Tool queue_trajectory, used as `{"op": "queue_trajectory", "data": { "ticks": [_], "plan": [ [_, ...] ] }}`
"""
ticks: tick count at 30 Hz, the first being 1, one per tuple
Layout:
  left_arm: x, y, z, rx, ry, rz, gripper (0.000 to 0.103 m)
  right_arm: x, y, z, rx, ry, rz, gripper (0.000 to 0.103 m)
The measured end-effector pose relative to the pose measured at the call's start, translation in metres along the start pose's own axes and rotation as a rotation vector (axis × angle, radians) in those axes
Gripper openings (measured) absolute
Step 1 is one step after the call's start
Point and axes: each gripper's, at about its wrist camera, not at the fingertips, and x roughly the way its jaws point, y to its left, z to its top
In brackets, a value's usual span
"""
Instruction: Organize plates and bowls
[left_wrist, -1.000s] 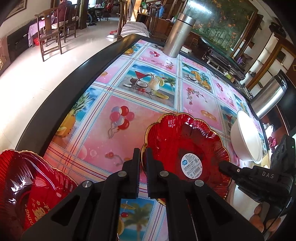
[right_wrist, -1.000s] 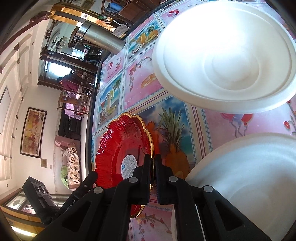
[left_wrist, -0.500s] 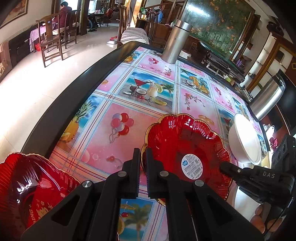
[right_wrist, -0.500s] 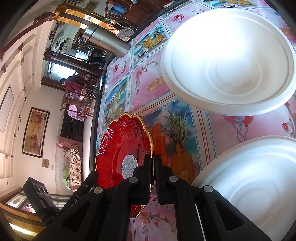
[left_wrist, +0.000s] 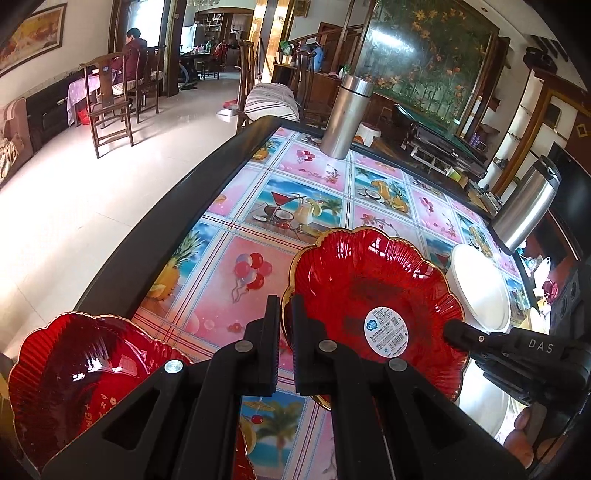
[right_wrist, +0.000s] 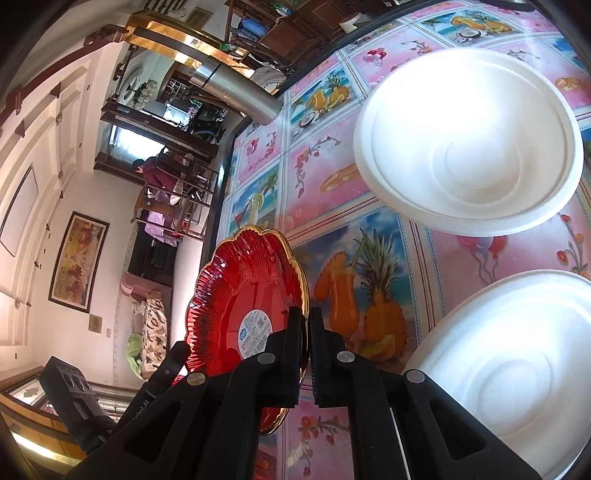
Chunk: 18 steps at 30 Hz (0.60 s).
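Both your tongs are clamped on the gold rim of the same red plate (left_wrist: 373, 295): left tongs (left_wrist: 283, 306) on its near-left edge, right tongs (right_wrist: 307, 321) opposite. A second red plate (left_wrist: 74, 376) sits at the tabletop (left_wrist: 317, 184) corner. Two white bowls (right_wrist: 469, 147) (right_wrist: 509, 369) lie right; two steel flasks (left_wrist: 345, 114) (left_wrist: 524, 210) stand farther back.

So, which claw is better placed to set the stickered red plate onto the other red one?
Left claw, probably: the other red plate lies beside it; white bowls flank the right claw.
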Motion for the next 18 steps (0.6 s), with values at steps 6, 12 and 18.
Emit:
{"op": "queue_trajectory", "data": {
  "ticks": [6, 12, 18],
  "plan": [
    [-0.033, 0.011, -0.002, -0.004, -0.043, 0.000, 0.004, -0.021, 0.027, -0.015, -0.071, -0.043, 0.024, 0.005],
    [-0.077, 0.028, -0.013, -0.002, -0.098, 0.018, 0.004, -0.040, 0.050, -0.042, -0.121, -0.044, 0.057, 0.005],
    [-0.117, 0.065, -0.031, -0.027, -0.138, 0.059, 0.004, -0.053, 0.090, -0.080, -0.207, -0.039, 0.076, 0.005]
  ]
}}
